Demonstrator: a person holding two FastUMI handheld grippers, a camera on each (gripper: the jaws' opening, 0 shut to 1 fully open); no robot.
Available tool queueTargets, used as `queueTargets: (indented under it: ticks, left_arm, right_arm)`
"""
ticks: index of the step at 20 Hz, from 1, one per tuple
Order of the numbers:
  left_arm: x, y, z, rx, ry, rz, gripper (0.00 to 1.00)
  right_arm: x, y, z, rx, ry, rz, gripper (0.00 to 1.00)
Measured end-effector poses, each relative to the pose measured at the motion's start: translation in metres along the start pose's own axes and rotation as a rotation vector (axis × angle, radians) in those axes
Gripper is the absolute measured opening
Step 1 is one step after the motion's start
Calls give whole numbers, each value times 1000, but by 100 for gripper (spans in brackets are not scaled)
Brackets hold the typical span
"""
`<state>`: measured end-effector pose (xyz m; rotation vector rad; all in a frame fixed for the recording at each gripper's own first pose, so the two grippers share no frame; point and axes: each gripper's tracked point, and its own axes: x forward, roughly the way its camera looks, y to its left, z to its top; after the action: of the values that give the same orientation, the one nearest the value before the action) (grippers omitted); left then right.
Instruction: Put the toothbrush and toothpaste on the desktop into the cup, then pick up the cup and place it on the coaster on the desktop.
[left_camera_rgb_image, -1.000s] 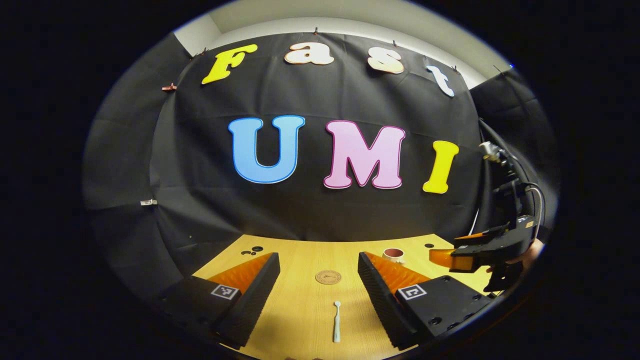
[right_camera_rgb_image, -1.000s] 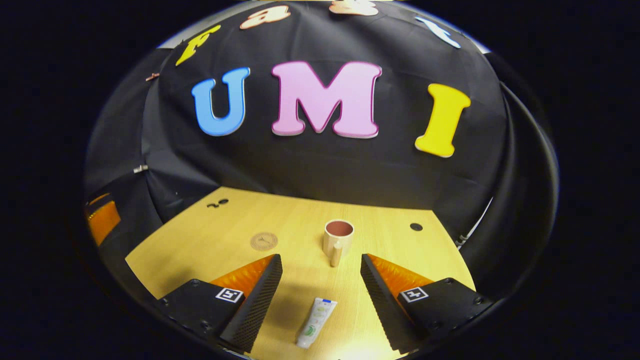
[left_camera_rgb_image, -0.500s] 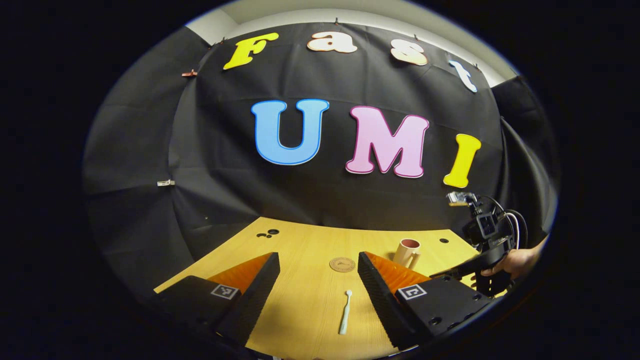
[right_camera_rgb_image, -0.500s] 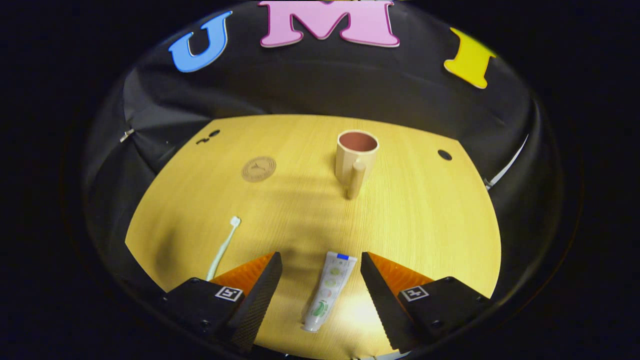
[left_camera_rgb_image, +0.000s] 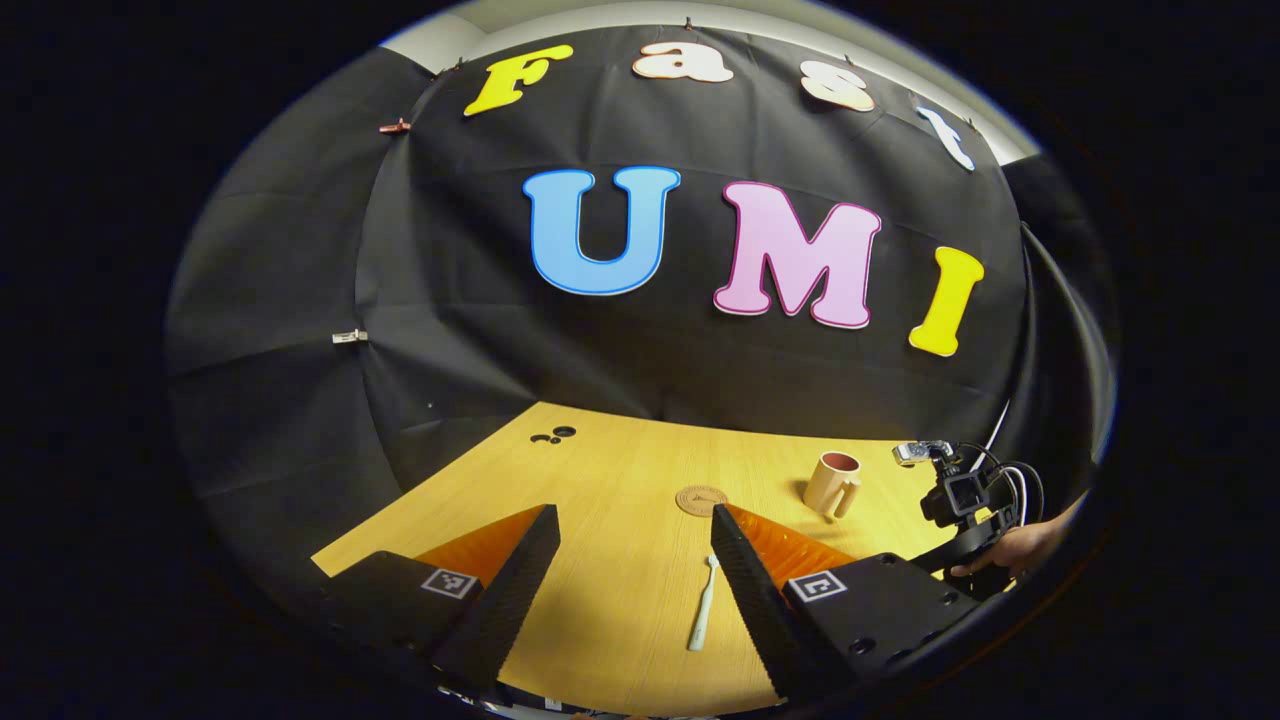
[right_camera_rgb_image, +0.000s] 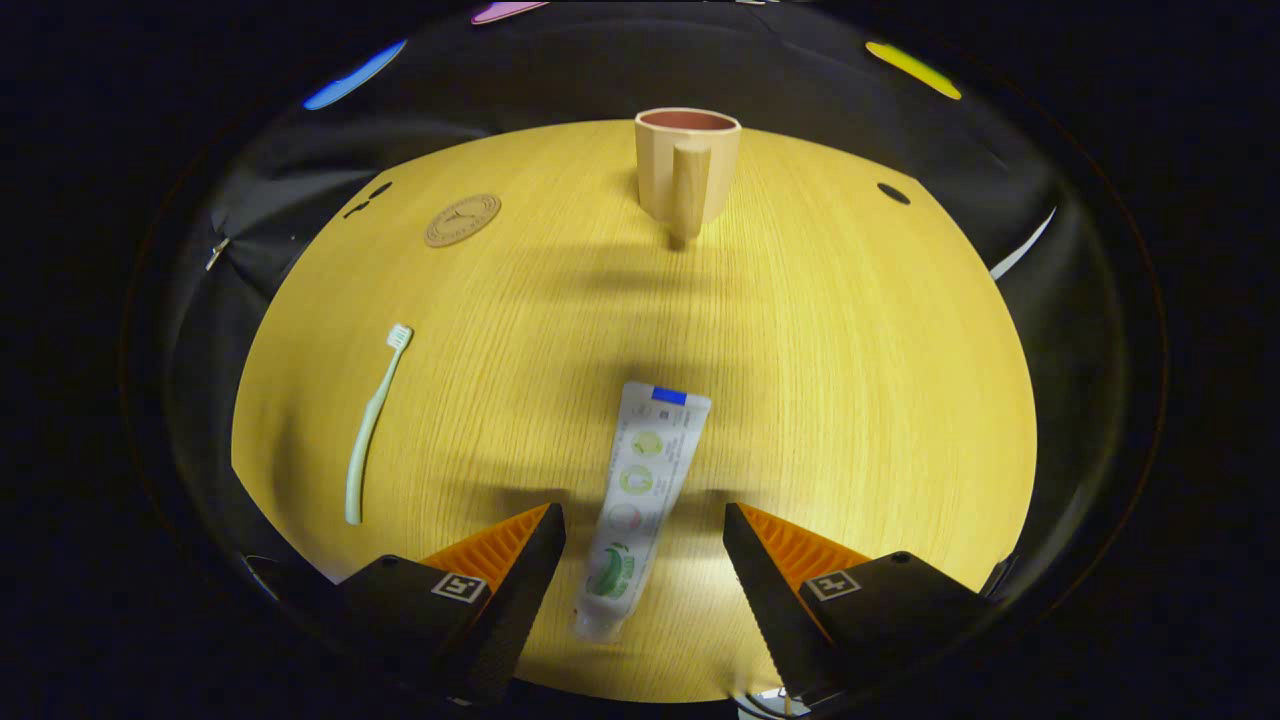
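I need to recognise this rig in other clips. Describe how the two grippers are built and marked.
Each gripper has two black wedge-shaped fingers with ribbed inner faces, orange ridged backing and a square black-and-white tag on each base. In the left gripper view, the right gripper farther off carries a small camera block and looping black and white cables.

Pale green toothbrush (right_camera_rgb_image: 372, 423) flat on the wooden desktop, left of frame in the right gripper view, bristle head toward the top. White toothpaste tube (right_camera_rgb_image: 640, 495) flat, lower centre, blue-marked end uppermost. Beige cup (right_camera_rgb_image: 687, 166) upright, top centre, reddish inside, handle facing the camera. Round brown coaster (right_camera_rgb_image: 462, 219), upper left, bare.
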<state>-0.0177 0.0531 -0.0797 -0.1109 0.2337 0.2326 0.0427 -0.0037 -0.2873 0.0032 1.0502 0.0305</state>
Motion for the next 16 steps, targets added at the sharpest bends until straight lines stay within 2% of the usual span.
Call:
queueTargets:
  ticks: [2,5,7,10,12,13,14,16]
  left_arm:
    - [0,0,-5,-8,20,0,97]
    - [0,-2,-13,-10,43,-3,97]
    - [2,-4,-19,0,58,-7,97]
    - [8,-10,-31,14,93,-16,97]
    - [17,-16,-40,22,119,-32,97]
    - [23,-20,-46,28,133,-44,97]
    - [29,-22,-52,35,150,-54,97]
    - [46,-32,-77,42,249,-111,97]
  right_arm:
    - [6,1,-12,18,38,-5,98]
    - [8,-1,-6,3,4,-35,95]
    - [9,3,-3,5,1,-34,82]
    - [9,5,-3,-6,29,-26,50]
    - [9,5,-3,-25,36,-16,48]
    - [9,5,-4,-34,33,-10,34]
    - [9,6,-4,-53,30,0,40]
    - [8,7,-5,-75,21,21,28]
